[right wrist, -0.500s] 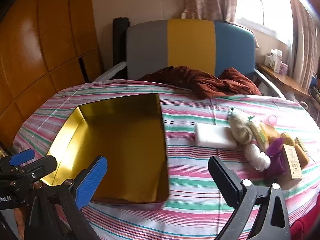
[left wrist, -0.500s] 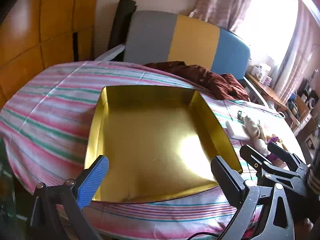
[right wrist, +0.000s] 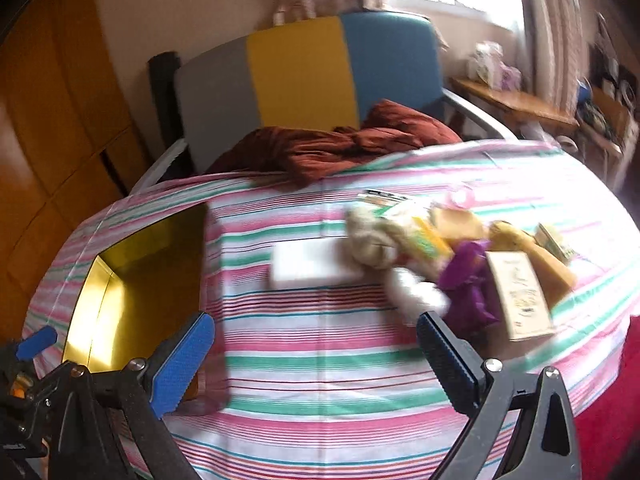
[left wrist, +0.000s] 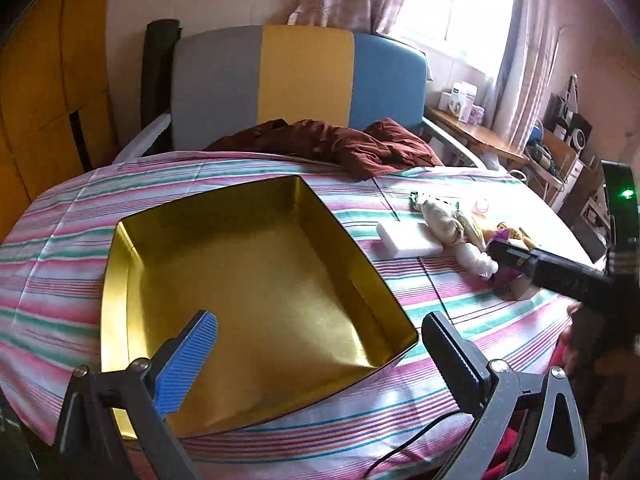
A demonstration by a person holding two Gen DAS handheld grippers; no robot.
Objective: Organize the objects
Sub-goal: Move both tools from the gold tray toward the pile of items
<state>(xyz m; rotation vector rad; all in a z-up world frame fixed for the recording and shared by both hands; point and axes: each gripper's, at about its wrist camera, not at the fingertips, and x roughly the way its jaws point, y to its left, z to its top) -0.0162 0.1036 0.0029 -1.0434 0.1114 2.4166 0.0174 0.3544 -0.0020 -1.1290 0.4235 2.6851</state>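
- Left wrist view: left gripper (left wrist: 316, 344) fingers spread wide, holding nothing, above the glossy gold tray (left wrist: 120, 280) at the bed's (left wrist: 52, 248) near-left; tray holds nothing, so sorting appears unstarted.
- Right wrist view: right gripper (right wrist: 316, 344) fingers apart, holding nothing; soft toys (right wrist: 404, 256), flat white block (right wrist: 308, 264), card (right wrist: 520, 296) clustered toward the right edge.

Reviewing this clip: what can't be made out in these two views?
- Pile of small items: right wrist view is motion-blurred, so individual objects and label text are unreadable.
- Same pile, left wrist view: right hand-held gripper covers its near part.
- Gold tray: right wrist view, near corner hidden behind the right gripper's blue finger.
- Side-table boxes: too small, backlit.
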